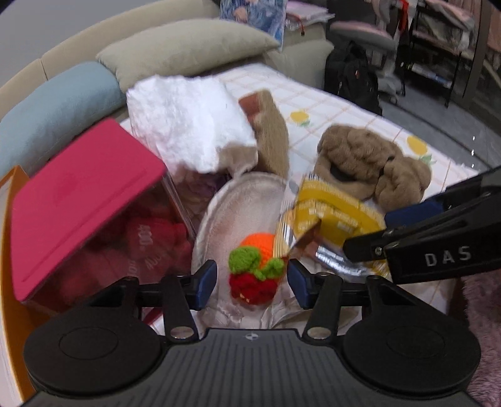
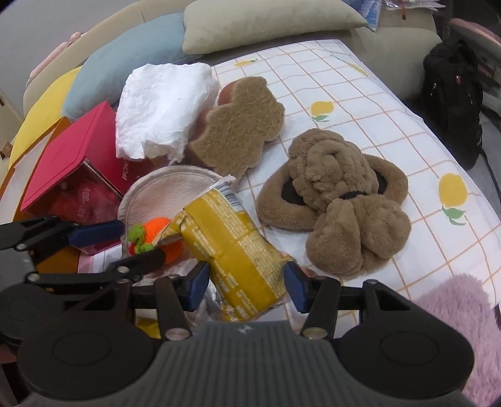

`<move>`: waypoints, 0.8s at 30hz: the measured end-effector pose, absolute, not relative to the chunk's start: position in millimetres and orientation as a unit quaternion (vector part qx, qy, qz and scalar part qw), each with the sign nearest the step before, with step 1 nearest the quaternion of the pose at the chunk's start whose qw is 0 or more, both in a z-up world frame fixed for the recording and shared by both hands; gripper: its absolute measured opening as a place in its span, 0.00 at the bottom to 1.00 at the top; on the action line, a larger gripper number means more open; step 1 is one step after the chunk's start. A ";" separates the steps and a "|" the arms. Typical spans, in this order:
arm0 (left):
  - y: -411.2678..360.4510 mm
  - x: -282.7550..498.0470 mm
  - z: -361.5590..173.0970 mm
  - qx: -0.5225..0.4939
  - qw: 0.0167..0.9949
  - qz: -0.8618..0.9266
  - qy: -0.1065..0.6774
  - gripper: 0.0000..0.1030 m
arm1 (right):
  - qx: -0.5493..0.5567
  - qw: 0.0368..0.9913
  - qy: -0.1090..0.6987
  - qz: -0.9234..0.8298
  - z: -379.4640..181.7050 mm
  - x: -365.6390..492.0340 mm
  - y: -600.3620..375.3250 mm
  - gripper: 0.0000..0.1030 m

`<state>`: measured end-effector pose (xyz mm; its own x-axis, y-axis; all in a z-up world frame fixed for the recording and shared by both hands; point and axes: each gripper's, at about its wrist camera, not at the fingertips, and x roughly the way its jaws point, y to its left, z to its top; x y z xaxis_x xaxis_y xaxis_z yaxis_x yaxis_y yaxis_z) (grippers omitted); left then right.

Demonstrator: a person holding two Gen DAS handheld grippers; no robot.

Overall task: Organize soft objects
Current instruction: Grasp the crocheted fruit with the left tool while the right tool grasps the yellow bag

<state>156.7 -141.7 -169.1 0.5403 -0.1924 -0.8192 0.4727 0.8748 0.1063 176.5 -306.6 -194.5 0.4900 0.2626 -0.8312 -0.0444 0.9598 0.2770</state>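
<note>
A knitted toy [image 1: 255, 270] in orange, green and red lies on a pale round pad [image 1: 241, 206]. My left gripper [image 1: 252, 283] is open with the toy between its fingers. A yellow foil packet [image 2: 233, 247] lies beside the pad, and my right gripper [image 2: 247, 286] is open around it. The toy also shows in the right wrist view [image 2: 150, 236], left of the packet. A brown plush toy [image 2: 338, 194] lies on the checked sheet to the right. A brown fibre sponge [image 2: 239, 125] and a white crumpled wad [image 2: 162, 106] sit behind the pad.
A red-lidded clear box [image 1: 84, 200] stands at the left, with an orange box [image 1: 12, 250] beside it. Blue [image 2: 125, 62], beige [image 2: 263, 22] and yellow [image 2: 47, 115] cushions line the back. A pink fluffy cloth [image 2: 454, 316] lies at the front right. A black backpack [image 2: 454, 97] stands off the bed.
</note>
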 end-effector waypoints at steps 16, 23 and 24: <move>-145.6 143.3 -172.9 0.154 0.870 -0.166 0.437 0.42 | 0.074 0.859 0.500 0.088 -201.1 179.6 -298.0 0.43; -133.9 120.1 -142.2 0.117 0.892 -0.158 0.407 0.41 | 0.066 0.865 0.490 0.089 -192.2 172.8 -296.5 0.34; -131.6 116.1 -135.1 0.111 0.897 -0.158 0.399 0.41 | 0.069 0.866 0.487 0.090 -190.7 171.6 -297.5 0.34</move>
<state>116.1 -131.6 -135.1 0.6320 -0.1957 -0.7498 0.3723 0.9253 0.0723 171.6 -297.5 -190.7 0.5100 0.2232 -0.8307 -0.0894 0.9743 0.2069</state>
